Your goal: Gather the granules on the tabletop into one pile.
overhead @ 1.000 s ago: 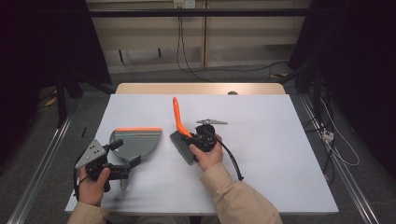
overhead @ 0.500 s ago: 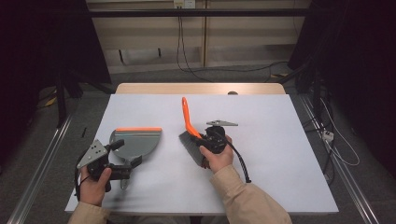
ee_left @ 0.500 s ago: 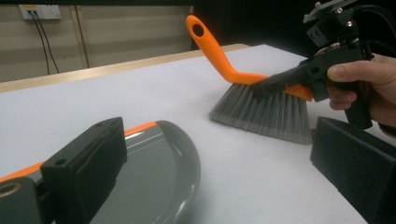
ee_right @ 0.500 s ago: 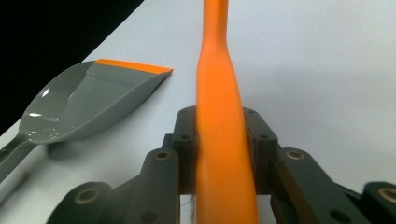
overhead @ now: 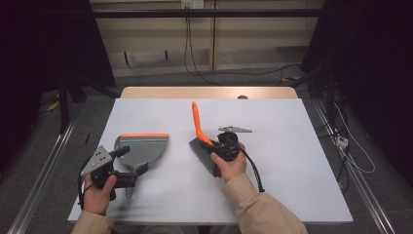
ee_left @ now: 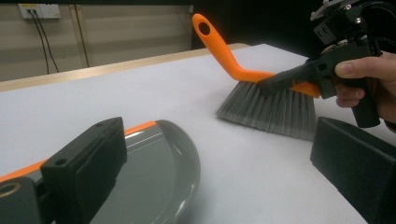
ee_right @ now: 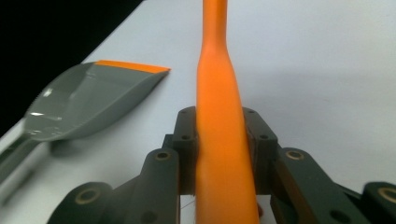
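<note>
Left tool [overhead: 127, 171]: clamped on the handle of the grey dustpan [overhead: 142, 148], which lies flat at the near left of the desk [overhead: 292, 161].
Dustpan: judged light, stiff plastic, best gripped by its handle.
Right tool [ee_right: 219, 149]: closed narrowly on the orange neck of the brush [overhead: 200, 141], mid-desk, bristles down.
Brush: judged light; handle smooth and possibly slippery, bristles soft.
Desk: white, smooth.
Room: dim, cables on the far floor.

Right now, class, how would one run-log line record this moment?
right tongs: shut on orange-handled grey-bristled hand brush | bristles: on white table | left tongs: at grey plastic dustpan handle, grip unclear
</note>
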Available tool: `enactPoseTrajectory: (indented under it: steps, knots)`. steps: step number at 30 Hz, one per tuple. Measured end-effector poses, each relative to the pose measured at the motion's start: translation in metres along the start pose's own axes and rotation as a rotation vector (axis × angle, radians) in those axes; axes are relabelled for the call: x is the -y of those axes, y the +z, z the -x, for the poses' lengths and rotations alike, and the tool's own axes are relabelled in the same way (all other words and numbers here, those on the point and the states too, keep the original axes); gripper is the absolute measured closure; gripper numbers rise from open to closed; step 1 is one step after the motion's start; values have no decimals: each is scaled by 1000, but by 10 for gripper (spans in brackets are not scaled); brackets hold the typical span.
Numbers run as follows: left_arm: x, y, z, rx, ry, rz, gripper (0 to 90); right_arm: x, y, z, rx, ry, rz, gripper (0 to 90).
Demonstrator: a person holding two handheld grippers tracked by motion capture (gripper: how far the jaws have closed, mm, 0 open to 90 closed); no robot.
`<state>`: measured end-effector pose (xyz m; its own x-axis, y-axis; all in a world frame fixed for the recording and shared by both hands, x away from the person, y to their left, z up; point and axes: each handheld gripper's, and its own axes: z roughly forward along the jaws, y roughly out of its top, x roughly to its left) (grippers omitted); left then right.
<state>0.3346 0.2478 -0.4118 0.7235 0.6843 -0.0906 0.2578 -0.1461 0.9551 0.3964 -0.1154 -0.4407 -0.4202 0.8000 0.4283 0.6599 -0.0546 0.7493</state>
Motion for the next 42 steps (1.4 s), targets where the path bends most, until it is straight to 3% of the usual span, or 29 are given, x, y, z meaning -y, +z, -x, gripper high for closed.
enactPoseTrajectory:
  steps: [7, 12, 14, 22, 27, 36, 42]
  knots:
    - [0, 1, 0, 0, -1, -2, 36, -12, -14, -4, -79, 3, 29, 712]
    - [0, 1, 0, 1, -6, -2, 36, -33, -24, 1, -104, -79, 67, 712]
    - [0, 1, 0, 2, -2, 0, 36, -40, -24, 7, -74, -122, 68, 712]
    - [1, 1, -1, 0, -12, -7, 36, -49, -3, 37, -72, -280, 41, 712]
    - [1, 1, -2, 0, -13, -8, 36, -55, 12, 49, -87, -333, 25, 712]
    - [2, 1, -2, -1, -14, -11, 36, -55, 30, 52, -109, -489, -10, 711]
    - [2, 0, -2, -3, -20, -8, 36, -53, 35, 47, -166, -535, -25, 711]
